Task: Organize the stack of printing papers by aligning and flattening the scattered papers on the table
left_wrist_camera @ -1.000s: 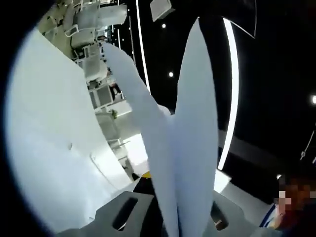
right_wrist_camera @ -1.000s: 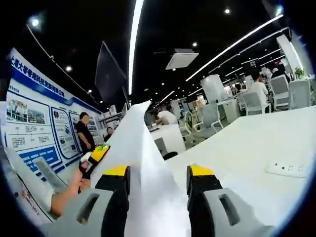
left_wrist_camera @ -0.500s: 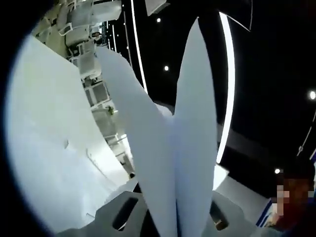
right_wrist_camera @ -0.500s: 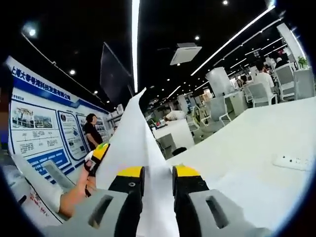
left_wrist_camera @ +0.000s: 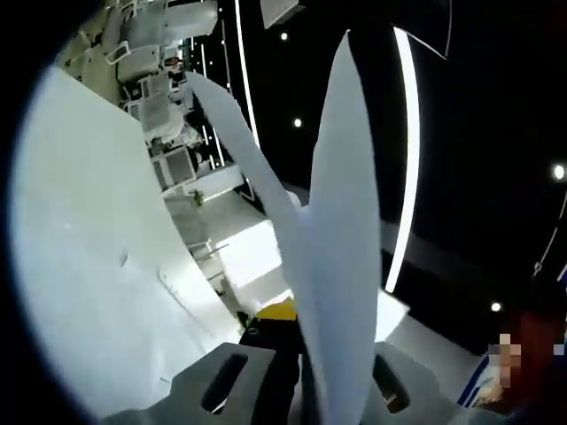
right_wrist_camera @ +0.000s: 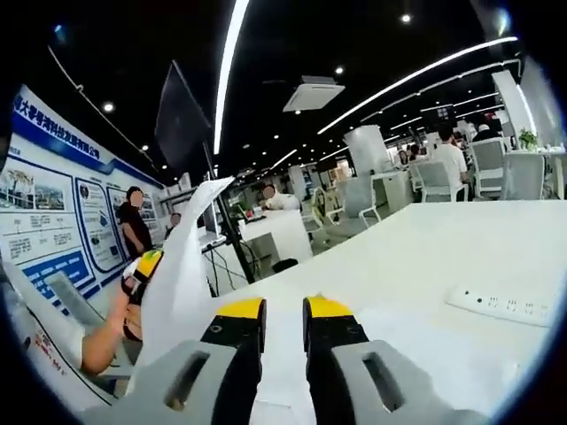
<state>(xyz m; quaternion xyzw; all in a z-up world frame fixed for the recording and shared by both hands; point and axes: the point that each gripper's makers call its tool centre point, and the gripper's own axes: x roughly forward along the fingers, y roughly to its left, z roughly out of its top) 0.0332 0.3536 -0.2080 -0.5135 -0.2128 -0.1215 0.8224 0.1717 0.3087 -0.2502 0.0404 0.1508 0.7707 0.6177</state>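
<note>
The large white table (right_wrist_camera: 461, 257) is seen stretching away in the right gripper view and tilted along the left of the left gripper view (left_wrist_camera: 80, 266). A flat white power strip (right_wrist_camera: 505, 305) lies on it toward the right, well apart from the grippers.

The white printing papers (right_wrist_camera: 182, 283) are held up off the table in the air. In the right gripper view the sheets are seen curving upward to the left of the jaws, with their lower edge running in between them. In the left gripper view the same papers (left_wrist_camera: 341, 230) rise edge-on as two tall curved leaves from between the jaws.

The right gripper (right_wrist_camera: 283, 314), grey with yellow-tipped black jaws, is shown with its jaws drawn narrow, only a thin gap left, pinched on the paper edge. The left gripper (left_wrist_camera: 306, 390) is closed on the sheets, one yellow tip just visible beside them; it is also seen at the left of the right gripper view (right_wrist_camera: 142, 270), gripped by a person's hand (right_wrist_camera: 111, 332).
</note>
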